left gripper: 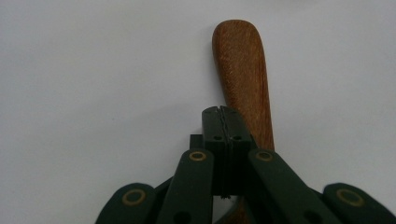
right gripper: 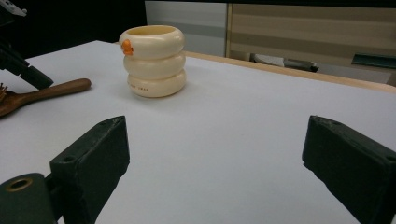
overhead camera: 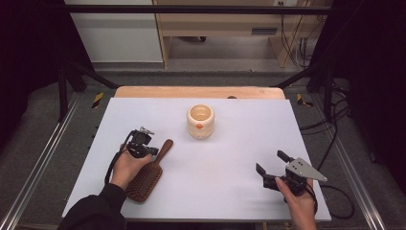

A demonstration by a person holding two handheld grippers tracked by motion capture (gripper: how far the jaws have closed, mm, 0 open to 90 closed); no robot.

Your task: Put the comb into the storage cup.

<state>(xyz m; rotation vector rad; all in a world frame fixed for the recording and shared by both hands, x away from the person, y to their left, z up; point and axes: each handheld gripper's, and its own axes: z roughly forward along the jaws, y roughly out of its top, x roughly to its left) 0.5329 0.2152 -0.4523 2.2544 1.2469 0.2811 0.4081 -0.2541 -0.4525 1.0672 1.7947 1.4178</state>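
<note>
So the main thing here is a wooden hairbrush (overhead camera: 146, 177) lying flat on the white surface (overhead camera: 225, 163), bristle head toward the person and the handle angled away toward the far side. I'll use the brush as my reference for everything else.

The left gripper (overhead camera: 154, 151) sits right over the brush handle, near where the handle meets the head. In the left gripper view the two black jaws are pressed flat against each other, clenched with nothing between them, and the brush handle (left gripper: 245, 79) runs on past the tip just to its right side. Whether the tip actually touches the wood I can't tell; it looks to be just above or against it. The person's left hand (overhead camera: 127, 167) partly covers the brush head in the high view.

Beyond the handle's end, further from the person and a bit to the right, there's a cream cup (overhead camera: 200, 121) shaped like three stacked rings with a little orange mark on its side. It stands upright, well apart from the brush.

The right gripper (overhead camera: 272, 162) is way off to the right of the brush, on the near right part of the surface, held by the right hand (overhead camera: 299, 199). Its jaws are spread wide, released, holding nothing, just bare surface between them in the right gripper view, where the cup (right gripper: 153, 60) and the brush handle (right gripper: 46, 93) also show farther off.
</note>
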